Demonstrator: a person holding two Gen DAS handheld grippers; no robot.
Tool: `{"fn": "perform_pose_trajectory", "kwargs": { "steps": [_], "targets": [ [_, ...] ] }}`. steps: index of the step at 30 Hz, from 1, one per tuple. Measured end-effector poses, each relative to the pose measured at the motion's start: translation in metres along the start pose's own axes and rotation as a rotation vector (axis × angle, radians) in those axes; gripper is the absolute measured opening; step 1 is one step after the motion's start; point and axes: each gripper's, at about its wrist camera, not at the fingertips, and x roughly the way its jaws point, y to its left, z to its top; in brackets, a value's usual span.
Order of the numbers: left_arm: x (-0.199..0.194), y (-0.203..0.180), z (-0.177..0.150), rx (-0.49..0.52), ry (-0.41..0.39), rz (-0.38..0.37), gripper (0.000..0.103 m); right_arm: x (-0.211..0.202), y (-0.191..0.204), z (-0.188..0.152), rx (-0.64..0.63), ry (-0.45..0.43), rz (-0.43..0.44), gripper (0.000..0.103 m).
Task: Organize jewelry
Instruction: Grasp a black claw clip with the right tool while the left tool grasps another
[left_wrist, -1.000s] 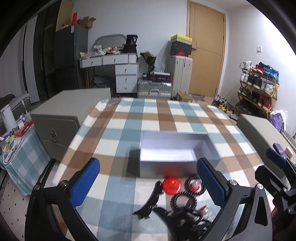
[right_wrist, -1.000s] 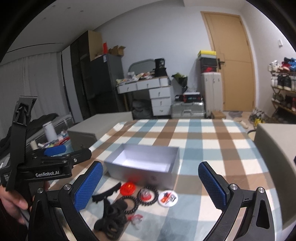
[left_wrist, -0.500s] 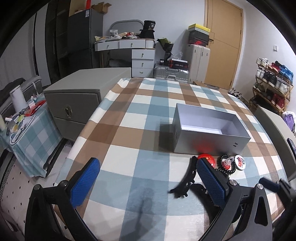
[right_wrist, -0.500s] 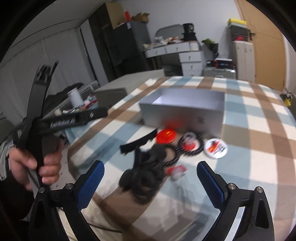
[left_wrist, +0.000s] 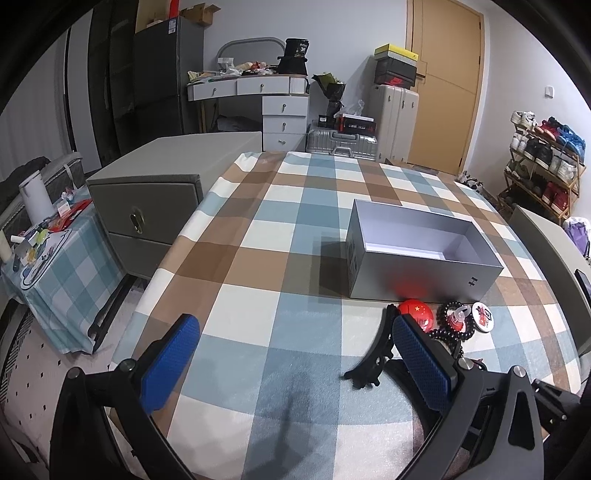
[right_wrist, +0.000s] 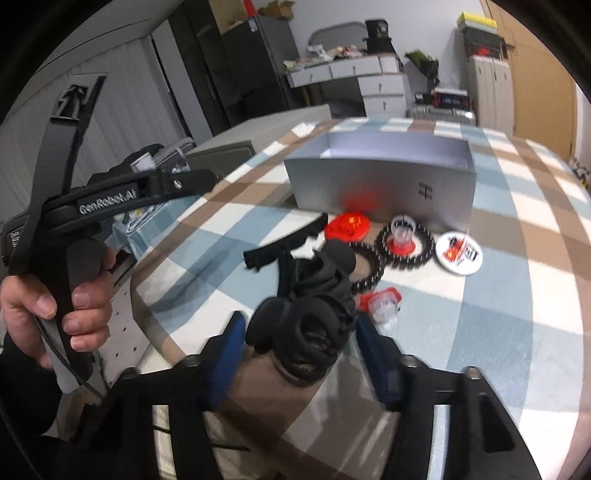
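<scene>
A cluttered bedroom, and in the middle of it a bed under a checked blanket (left_wrist: 280, 229) in blue, brown and white, with an open grey box (left_wrist: 421, 254) sitting on it. The jewelry lies just in front of the box: a red round badge (right_wrist: 347, 227), a black beaded bracelet (right_wrist: 404, 242) ringed around a small red-and-clear piece, a white badge (right_wrist: 459, 252) beside it, and nearer the person a tangled heap of black hair ties (right_wrist: 314, 314) with a curved black hair clip (right_wrist: 286, 242) lying off to its left.

The right gripper (right_wrist: 301, 349) has just been closing, its blue pads either side of the black heap — whether they press on it yet I cannot tell, since the frame is blurred there. The left gripper (left_wrist: 295, 362) is wide open over bare blanket, holding nothing.

What worries me is the tangle. The heap looks loose and springy, so a pinch could lift only some of it and shed the rest on the way to the box. The second beaded bracelet (right_wrist: 364, 269) touches the heap — it could be dragged along, or flicked off the near edge.
</scene>
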Motion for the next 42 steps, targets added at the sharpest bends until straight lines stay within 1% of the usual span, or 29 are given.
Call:
{"fn": "perform_pose_trajectory", "kwargs": {
  "steps": [4,9,13,18,20,21,24,28,34,36,37,39,41,42],
  "targets": [
    [0.000,0.000,0.000,0.003,0.002,0.000,0.102,-0.006,-0.001,-0.003,0.011,-0.015,0.028,0.055],
    [0.000,-0.003,-0.001,0.013,0.008,-0.010,0.102,-0.018,0.004,-0.006,-0.009,-0.064,0.072,0.055],
    [0.000,-0.008,-0.002,0.033,0.018,-0.041,0.102,-0.026,0.001,-0.008,0.005,-0.097,0.074,0.055],
    [0.004,-0.020,-0.004,0.061,0.056,-0.143,0.102,-0.042,-0.017,-0.011,0.077,-0.157,0.054,0.054],
    [0.005,-0.030,-0.006,0.093,0.075,-0.204,0.102,-0.048,-0.027,-0.012,0.106,-0.178,0.030,0.054],
    [0.006,-0.035,-0.008,0.110,0.087,-0.247,0.102,-0.051,-0.031,-0.013,0.119,-0.185,0.018,0.054],
    [0.010,-0.049,-0.011,0.136,0.118,-0.348,0.102,-0.059,-0.044,-0.014,0.154,-0.210,-0.010,0.054],
    [0.015,-0.068,-0.013,0.203,0.158,-0.422,0.102,-0.068,-0.059,-0.014,0.182,-0.234,-0.038,0.054],
    [0.028,-0.085,-0.017,0.293,0.229,-0.489,0.102,-0.074,-0.069,-0.016,0.200,-0.256,-0.046,0.054],
    [0.027,-0.087,-0.019,0.317,0.240,-0.513,0.102,-0.073,-0.071,-0.017,0.203,-0.258,-0.045,0.054],
    [0.027,-0.087,-0.019,0.326,0.241,-0.521,0.101,-0.073,-0.071,-0.017,0.204,-0.259,-0.046,0.054],
    [0.024,-0.088,-0.020,0.341,0.247,-0.543,0.096,-0.072,-0.072,-0.017,0.207,-0.260,-0.041,0.054],
    [0.026,-0.087,-0.021,0.350,0.258,-0.556,0.083,-0.072,-0.073,-0.017,0.206,-0.260,-0.043,0.054],
    [0.026,-0.086,-0.021,0.351,0.265,-0.563,0.079,-0.072,-0.073,-0.017,0.206,-0.260,-0.041,0.054]
  ]
}}
